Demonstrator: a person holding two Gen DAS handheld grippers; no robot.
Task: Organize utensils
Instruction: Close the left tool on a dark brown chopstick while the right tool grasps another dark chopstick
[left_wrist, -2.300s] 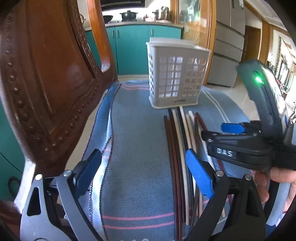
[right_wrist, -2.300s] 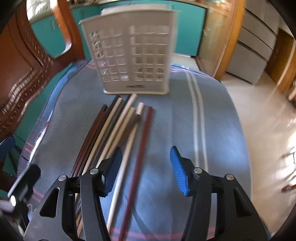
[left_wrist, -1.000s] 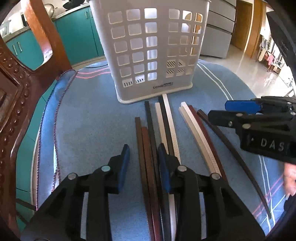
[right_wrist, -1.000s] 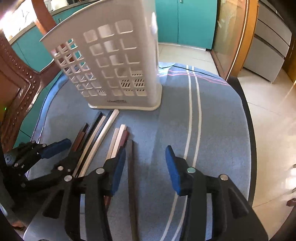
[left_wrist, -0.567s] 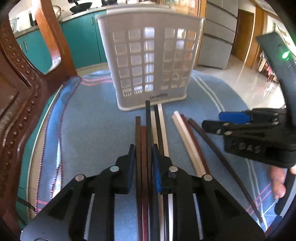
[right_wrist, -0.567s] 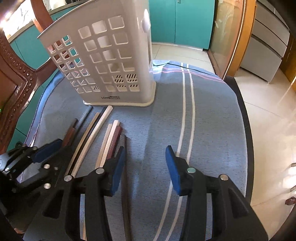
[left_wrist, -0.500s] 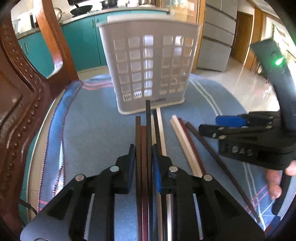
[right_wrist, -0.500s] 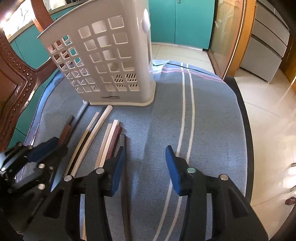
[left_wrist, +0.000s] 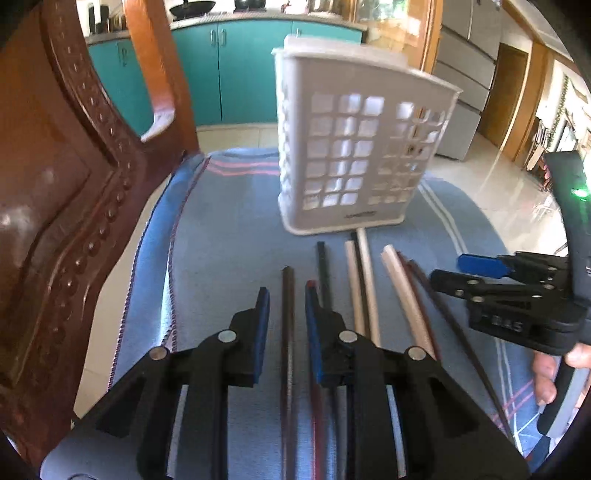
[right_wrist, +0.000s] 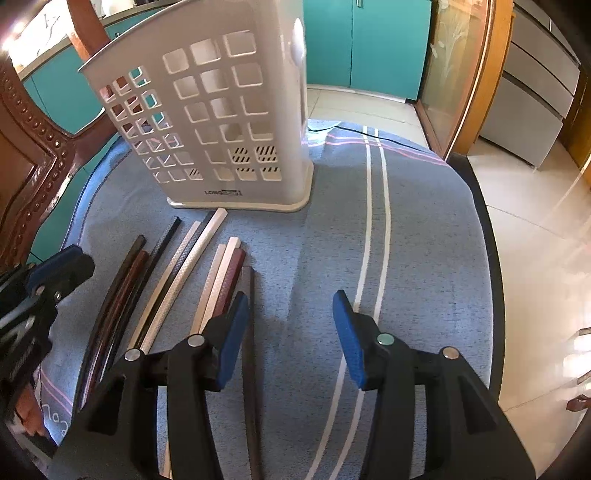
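Left tool, blue cloth, teal cabinets

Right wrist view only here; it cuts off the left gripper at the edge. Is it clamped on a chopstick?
Observer: No. The left gripper straddles one dark brown chopstick, with gaps showing on both sides.
Operator: Is that the end stick of the row?
Observer: Yes. Only blue cloth lies to its left, then the chair back.
Operator: Right gripper status light?
Observer: Green light lit on the right gripper body.
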